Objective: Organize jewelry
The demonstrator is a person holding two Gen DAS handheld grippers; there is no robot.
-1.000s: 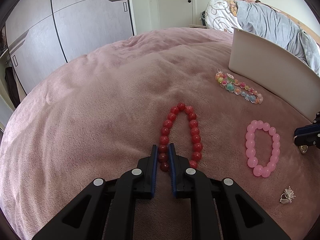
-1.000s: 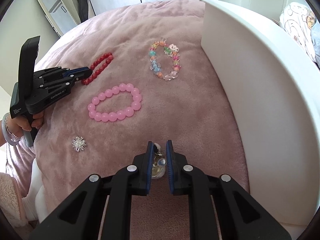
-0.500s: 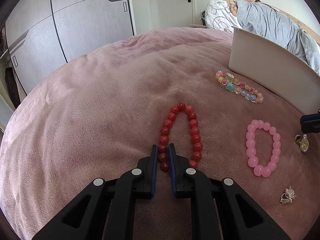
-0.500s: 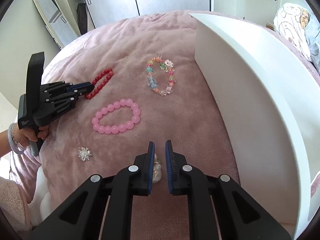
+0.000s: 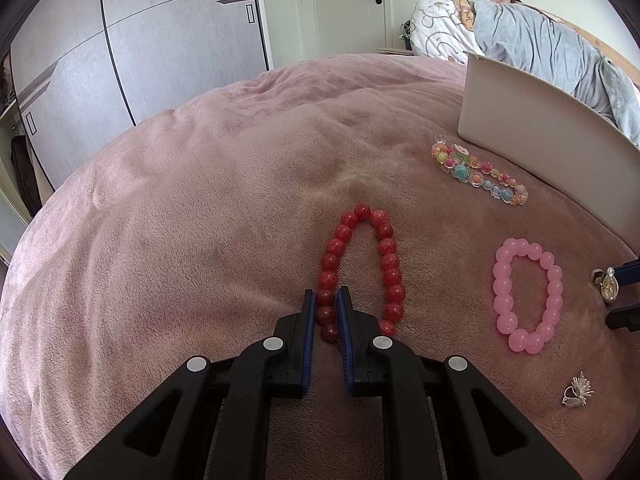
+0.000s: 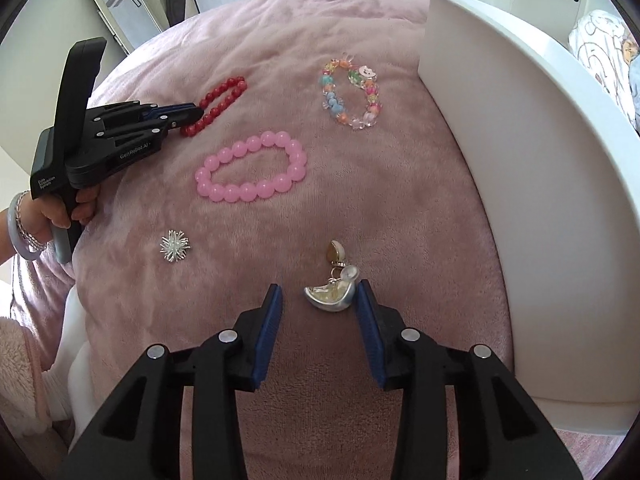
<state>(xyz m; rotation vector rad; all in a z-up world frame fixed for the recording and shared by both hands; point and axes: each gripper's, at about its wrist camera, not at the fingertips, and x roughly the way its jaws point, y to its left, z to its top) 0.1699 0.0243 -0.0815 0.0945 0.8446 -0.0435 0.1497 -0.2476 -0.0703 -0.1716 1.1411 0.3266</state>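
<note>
My left gripper (image 5: pixel 325 304) is shut on the near-left beads of the red bead bracelet (image 5: pixel 380 256), which lies on the pink blanket; it also shows in the right wrist view (image 6: pixel 218 100). My right gripper (image 6: pixel 318 300) is open, its fingers on either side of a silver moon-shaped pendant (image 6: pixel 330 294) lying on the blanket; the pendant also shows in the left wrist view (image 5: pixel 606 284). A pink bead bracelet (image 6: pixel 252 172) (image 5: pixel 524 296), a multicoloured bead bracelet (image 6: pixel 352 92) (image 5: pixel 478 172) and a small spiky silver charm (image 6: pixel 175 246) (image 5: pixel 578 390) lie loose.
A white open box (image 6: pixel 540 160) stands along the right side, its wall close to my right gripper; it also shows in the left wrist view (image 5: pixel 532 128). A bed with grey bedding (image 5: pixel 540 44) is behind. Wardrobe doors (image 5: pixel 160 52) stand at the back left.
My right gripper has opened, let go of the silver pendant, which now lies on the blanket, and drawn back a little. My left gripper stays shut on the red bracelet.
</note>
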